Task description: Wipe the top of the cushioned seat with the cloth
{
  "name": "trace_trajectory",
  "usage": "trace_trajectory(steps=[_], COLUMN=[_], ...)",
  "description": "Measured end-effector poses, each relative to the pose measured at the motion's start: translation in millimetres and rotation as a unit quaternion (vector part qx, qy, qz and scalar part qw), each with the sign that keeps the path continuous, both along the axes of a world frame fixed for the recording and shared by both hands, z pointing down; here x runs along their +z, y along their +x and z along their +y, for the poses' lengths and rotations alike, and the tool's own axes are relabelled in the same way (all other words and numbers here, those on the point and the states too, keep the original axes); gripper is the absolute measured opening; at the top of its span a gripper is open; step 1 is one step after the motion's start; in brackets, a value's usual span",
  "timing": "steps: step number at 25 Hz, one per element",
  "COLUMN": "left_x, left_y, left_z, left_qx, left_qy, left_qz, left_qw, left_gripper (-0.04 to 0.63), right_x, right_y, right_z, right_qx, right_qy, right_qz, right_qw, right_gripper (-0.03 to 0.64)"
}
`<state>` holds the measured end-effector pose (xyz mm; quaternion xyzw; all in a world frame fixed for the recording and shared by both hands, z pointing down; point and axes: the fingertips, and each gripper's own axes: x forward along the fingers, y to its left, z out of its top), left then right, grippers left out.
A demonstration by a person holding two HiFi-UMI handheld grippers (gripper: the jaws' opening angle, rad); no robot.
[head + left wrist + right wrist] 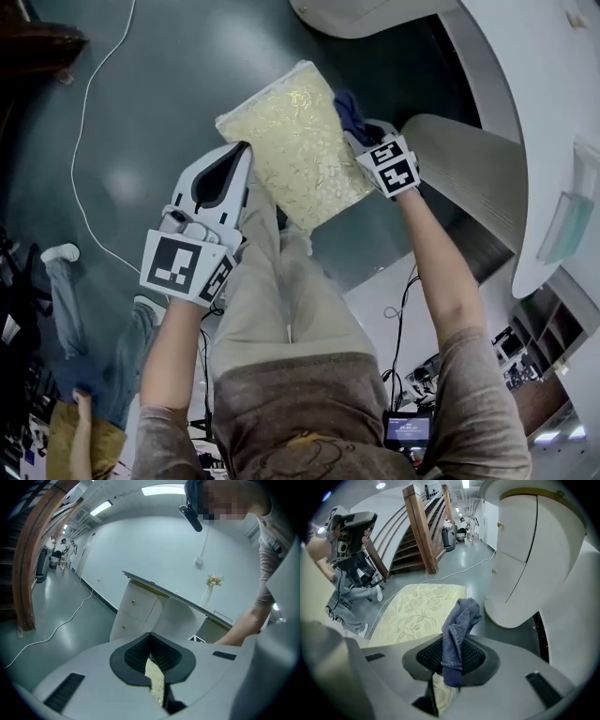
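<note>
The seat is a square cushion with a pale yellow leaf-patterned cover. In the head view it sits in the middle, tilted cornerwise, between the two claws and just past the person's beige trouser legs.

The cloth is dark blue and bunched up, lying against the seat's right edge. In the right gripper view the cloth stands up out of the right claw, whose jaws are closed on its lower part. The seat's top spreads out flat just beyond it. A bit of pale yellow also shows low between these jaws, under the cloth.

The left claw lies along the seat's left edge with its tip touching the cover. In the left gripper view the left claw has its jaws nearly together, pinching a thin strip of the yellow cover in the slit between them.

Around the seat is a grey-green floor, and a white cable trails across it on the left. A white cabinet with small gold knobs stands close on the right. A wooden staircase rises further back. Another person stands off to one side
</note>
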<state>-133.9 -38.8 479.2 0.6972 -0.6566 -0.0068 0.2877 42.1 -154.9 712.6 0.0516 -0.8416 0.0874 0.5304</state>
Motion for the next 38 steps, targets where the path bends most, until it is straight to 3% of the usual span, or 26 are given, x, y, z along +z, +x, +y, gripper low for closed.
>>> trace_trajectory(steps=[13, 38], left_x=[3, 12], left_y=[7, -10], left_z=[5, 38], left_qx=[-0.014, -0.025], left_qy=[0.005, -0.004], left_qz=[0.004, 0.003], left_qw=[0.9999, 0.9997], left_gripper=[0.015, 0.015], right_x=[-7, -10], right_y=[-35, -85], right_z=[86, 200], right_qx=[-0.061, -0.097], right_qy=[-0.062, -0.149], right_qz=[-0.041, -0.085], right_qw=[0.995, 0.98], right_gripper=[0.092, 0.094])
